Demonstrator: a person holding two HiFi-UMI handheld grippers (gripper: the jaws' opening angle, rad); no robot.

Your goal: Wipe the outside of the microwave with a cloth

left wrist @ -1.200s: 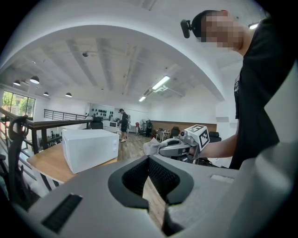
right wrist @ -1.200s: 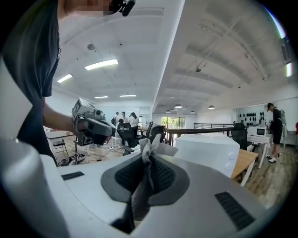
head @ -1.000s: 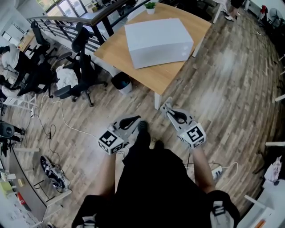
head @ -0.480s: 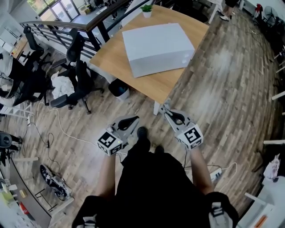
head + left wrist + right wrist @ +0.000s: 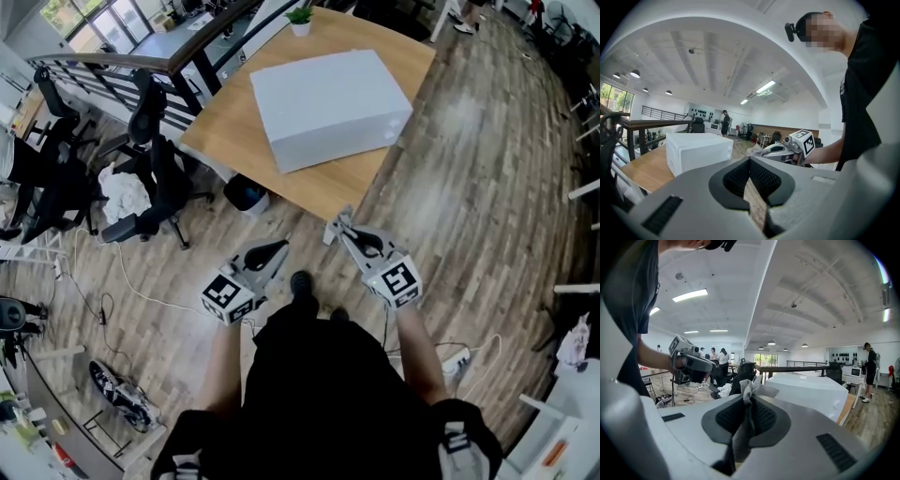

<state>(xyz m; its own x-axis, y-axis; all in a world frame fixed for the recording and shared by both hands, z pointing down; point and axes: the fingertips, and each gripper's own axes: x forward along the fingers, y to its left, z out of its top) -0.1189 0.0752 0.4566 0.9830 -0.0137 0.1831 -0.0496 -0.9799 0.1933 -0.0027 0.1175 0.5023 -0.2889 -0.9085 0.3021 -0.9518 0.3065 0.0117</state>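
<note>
The white microwave (image 5: pixel 328 94) stands on a wooden table (image 5: pixel 328 178); it also shows in the left gripper view (image 5: pixel 698 152) and the right gripper view (image 5: pixel 811 392). My right gripper (image 5: pixel 341 225) is held just short of the table's near edge, shut on a grey cloth (image 5: pixel 332 230) that bunches out past the jaws (image 5: pixel 746 394). My left gripper (image 5: pixel 280 247) hangs over the floor to the left, jaws shut with nothing between them (image 5: pixel 750 161). Neither gripper touches the microwave.
Black office chairs (image 5: pixel 159 178) and a dark bin (image 5: pixel 246 194) stand left of the table. A small potted plant (image 5: pixel 300 16) sits at the table's far end. Cables and a power strip (image 5: pixel 457 361) lie on the wooden floor. People stand far off (image 5: pixel 868 371).
Both grippers and the person's body have moved a little closer to the table; the right gripper's tip now reaches its near edge. Jaw states look the same.
</note>
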